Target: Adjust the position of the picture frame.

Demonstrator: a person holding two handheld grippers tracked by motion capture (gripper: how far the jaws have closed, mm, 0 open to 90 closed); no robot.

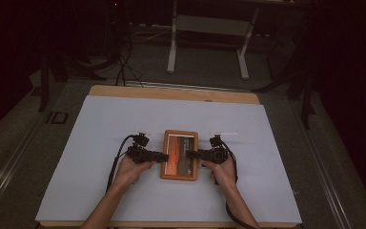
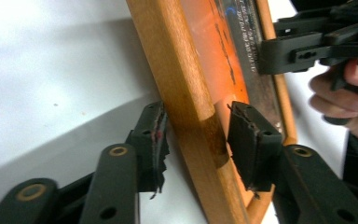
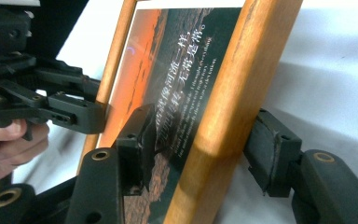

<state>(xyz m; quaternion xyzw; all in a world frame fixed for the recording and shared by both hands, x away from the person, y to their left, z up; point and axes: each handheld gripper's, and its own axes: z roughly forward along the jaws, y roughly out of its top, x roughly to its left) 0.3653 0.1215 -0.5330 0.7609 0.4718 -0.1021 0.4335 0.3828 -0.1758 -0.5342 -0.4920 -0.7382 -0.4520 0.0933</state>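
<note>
A wooden picture frame (image 1: 179, 155) holding an orange and dark print with white text lies mid-table on the white sheet. My left gripper (image 1: 166, 156) comes in from the left, with its jaws pressed on either side of the frame's left rail (image 2: 182, 70). My right gripper (image 1: 189, 154) comes in from the right and clamps the right rail (image 3: 256, 70) the same way. In the left gripper view the left gripper (image 2: 193, 135) has one pad on the outer wood and one at the glass edge. The right gripper (image 3: 200, 140) stands likewise, and the left gripper (image 3: 74, 114) sits opposite it.
A white sheet (image 1: 124, 124) covers the wooden table (image 1: 171, 91), with bare room all around the frame. Behind the table stand the white legs of a desk (image 1: 171, 47), and cables (image 1: 121, 67) lie on the dark floor.
</note>
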